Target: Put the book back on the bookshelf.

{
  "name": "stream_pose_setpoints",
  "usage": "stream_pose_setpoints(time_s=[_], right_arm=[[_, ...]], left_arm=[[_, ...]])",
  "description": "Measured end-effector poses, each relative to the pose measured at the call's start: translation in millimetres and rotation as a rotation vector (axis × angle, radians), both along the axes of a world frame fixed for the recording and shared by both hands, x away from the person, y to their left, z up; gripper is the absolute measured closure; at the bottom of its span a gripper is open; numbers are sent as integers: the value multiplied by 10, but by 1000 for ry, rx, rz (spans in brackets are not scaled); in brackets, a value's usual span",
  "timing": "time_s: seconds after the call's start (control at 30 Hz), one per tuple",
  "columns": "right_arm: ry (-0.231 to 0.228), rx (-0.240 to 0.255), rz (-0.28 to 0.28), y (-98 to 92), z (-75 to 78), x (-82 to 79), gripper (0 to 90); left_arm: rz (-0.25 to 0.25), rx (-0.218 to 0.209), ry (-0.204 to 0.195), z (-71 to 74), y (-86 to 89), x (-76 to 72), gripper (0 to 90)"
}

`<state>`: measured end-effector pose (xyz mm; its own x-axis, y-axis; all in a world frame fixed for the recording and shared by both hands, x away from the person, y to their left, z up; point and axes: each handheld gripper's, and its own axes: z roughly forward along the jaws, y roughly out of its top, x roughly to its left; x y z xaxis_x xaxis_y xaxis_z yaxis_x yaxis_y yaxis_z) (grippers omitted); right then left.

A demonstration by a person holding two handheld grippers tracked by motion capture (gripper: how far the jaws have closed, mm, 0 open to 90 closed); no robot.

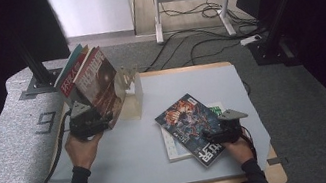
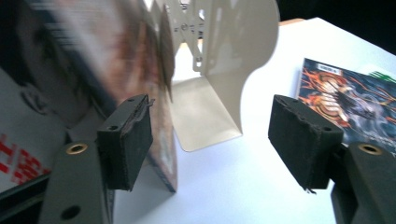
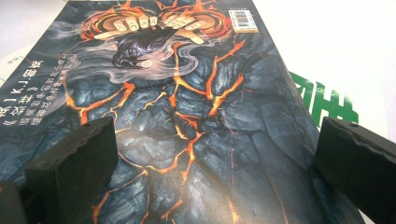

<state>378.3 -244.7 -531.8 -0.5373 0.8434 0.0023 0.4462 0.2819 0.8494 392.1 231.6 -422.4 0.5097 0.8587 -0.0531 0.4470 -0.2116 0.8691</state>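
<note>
Right tool point(image 1: 212, 138), jaws wide and empty, hovers over the dark magazine point(image 1: 188, 127) lying diagonally near the surface's point(image 1: 126, 154) right edge; left tool point(image 1: 98, 125) stands open beside the upright magazines point(image 1: 99, 85) at the bookend point(image 1: 131, 89).

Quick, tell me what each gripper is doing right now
Left gripper: open, holding nothing.
Right gripper: open over the dark magazine, not gripping it.
</note>
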Motion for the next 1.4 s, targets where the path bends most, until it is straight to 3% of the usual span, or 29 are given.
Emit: stream_pose_setpoints(time_s=[0.33,0.73,0.97,1.13,1.4], right_arm=[[0,0,0,0,0,0,0],[0,0,0,0,0,0,0],[-1,1,0,0,0,0,0],[0,0,0,0,-1,0,0],[-1,0,1,0,-1,0,0]], left_arm=[[-106,14,34,-157,-139,-62,217],[-233,14,116,-395,-372,-63,139],[-289,100,174,-637,-548,-64,0],[-322,121,187,-793,-647,-72,0],[-356,204,213,-1056,-768,-65,0]])
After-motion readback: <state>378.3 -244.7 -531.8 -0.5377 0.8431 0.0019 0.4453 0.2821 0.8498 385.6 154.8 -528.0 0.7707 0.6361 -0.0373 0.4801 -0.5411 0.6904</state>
